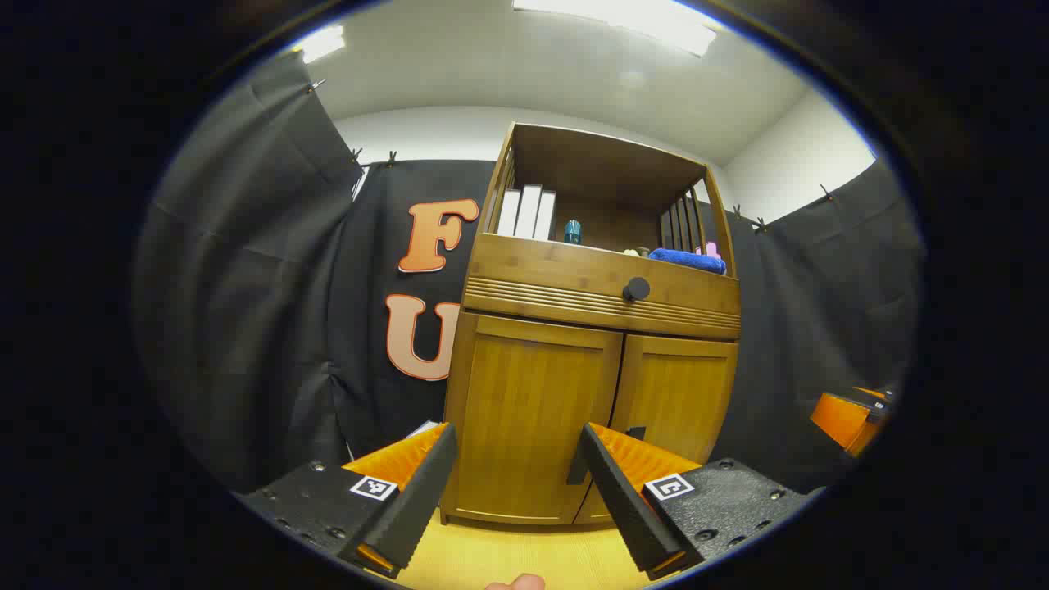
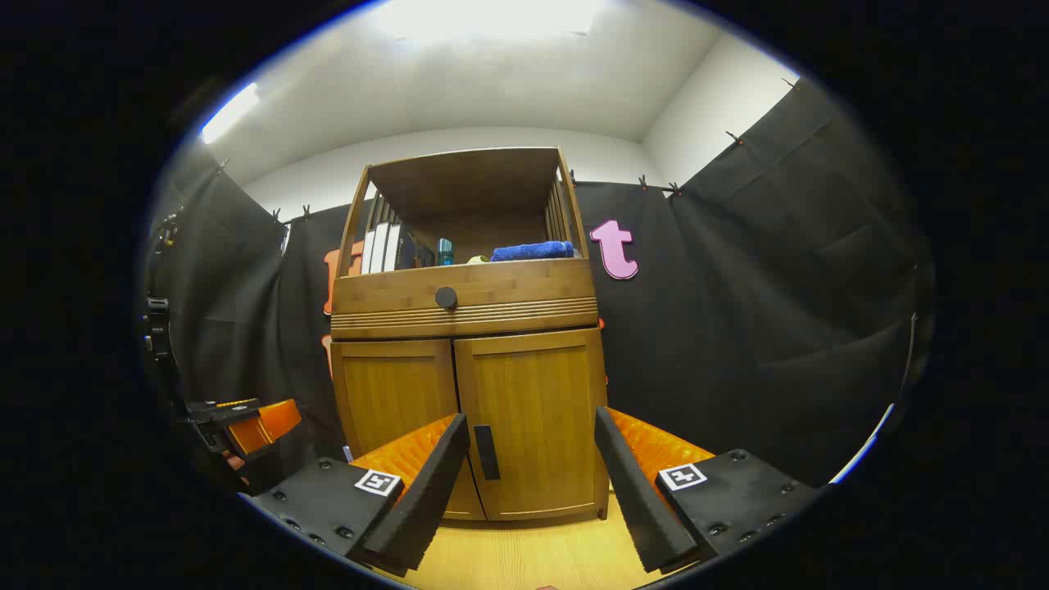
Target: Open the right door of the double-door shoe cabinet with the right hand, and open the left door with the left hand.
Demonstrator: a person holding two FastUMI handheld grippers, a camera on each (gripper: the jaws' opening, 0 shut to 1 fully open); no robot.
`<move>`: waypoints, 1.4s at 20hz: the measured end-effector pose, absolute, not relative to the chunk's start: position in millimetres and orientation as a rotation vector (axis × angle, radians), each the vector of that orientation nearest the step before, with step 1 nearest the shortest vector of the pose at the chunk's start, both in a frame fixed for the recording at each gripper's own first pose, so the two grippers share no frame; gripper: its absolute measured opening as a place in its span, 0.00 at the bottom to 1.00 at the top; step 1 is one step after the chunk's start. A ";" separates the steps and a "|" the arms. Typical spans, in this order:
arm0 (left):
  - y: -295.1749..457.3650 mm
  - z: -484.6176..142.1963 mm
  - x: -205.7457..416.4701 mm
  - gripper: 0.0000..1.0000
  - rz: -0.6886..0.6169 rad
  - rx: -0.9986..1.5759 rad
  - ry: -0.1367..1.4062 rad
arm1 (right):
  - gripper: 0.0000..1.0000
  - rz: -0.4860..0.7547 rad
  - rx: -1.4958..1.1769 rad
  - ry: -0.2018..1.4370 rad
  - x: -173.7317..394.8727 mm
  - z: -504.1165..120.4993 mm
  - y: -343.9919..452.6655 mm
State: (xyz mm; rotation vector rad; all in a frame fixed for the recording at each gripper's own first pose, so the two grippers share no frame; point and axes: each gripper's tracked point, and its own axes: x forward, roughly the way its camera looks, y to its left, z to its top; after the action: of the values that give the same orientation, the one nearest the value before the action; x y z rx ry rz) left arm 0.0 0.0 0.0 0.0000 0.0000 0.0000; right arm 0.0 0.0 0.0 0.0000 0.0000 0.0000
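The wooden shoe cabinet [image 1: 598, 270] stands ahead with both lower doors shut. In the left gripper view its left door [image 1: 529, 410] lies between my fingers and its right door [image 1: 680, 393] beside it; two black vertical handles [image 1: 636, 432] sit by the middle seam, one half hidden behind a finger. My left gripper [image 1: 516, 508] is open, short of the door. In the right gripper view the right door [image 2: 537, 393] carries a black handle [image 2: 486, 452], and the left door [image 2: 393, 401] is next to it. My right gripper [image 2: 533, 500] is open, apart from the cabinet [image 2: 467, 303].
Above the doors is a drawer with a round black knob [image 1: 636, 288], and an open shelf holding books [image 1: 527, 213], a teal bottle [image 1: 572, 232] and a blue towel [image 1: 688, 260]. Black cloth walls flank the cabinet. Pale wooden floor [image 2: 524, 549] lies below. The other gripper [image 1: 848, 418] shows far right.
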 end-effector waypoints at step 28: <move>1.8 4.2 -1.7 0.95 -0.001 -0.011 -0.011 | 0.99 -0.011 0.016 0.004 -3.7 1.9 6.6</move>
State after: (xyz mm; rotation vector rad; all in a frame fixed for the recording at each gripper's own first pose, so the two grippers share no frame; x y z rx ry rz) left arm -1.7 1.8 4.2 -0.0110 -0.0110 -0.0007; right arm -3.7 6.6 1.9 0.0162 0.0039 -0.0107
